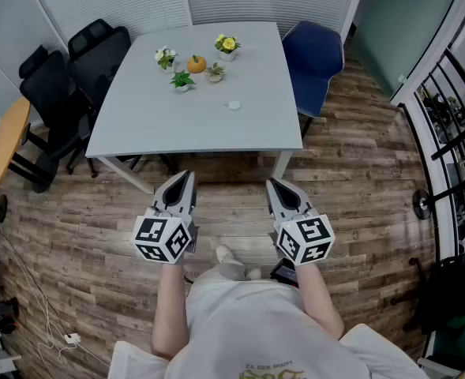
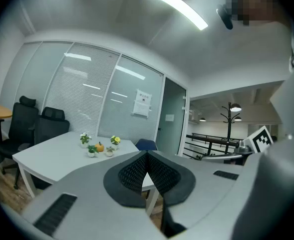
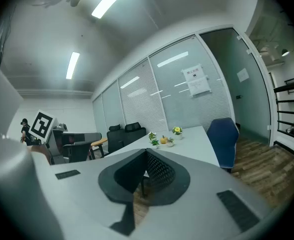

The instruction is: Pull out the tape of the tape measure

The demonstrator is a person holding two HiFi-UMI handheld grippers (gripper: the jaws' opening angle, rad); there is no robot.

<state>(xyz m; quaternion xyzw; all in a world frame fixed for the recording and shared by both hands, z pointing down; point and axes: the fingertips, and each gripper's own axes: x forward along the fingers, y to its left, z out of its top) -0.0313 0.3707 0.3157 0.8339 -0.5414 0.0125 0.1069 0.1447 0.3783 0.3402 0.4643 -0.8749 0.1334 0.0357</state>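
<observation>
A small round pale thing, which may be the tape measure, lies on the white table towards its near right part. Both grippers hang over the wooden floor short of the table's near edge, well apart from it. My left gripper is shut with nothing between its pads; in its own view the jaws meet at the tips. My right gripper is likewise shut and empty, its tips pressed together. Each gripper's marker cube sits just ahead of my forearm.
Small potted plants and an orange pumpkin stand at the table's far middle. Black office chairs are at the left, a blue chair at the right corner, a round wooden table at far left, a black railing at right.
</observation>
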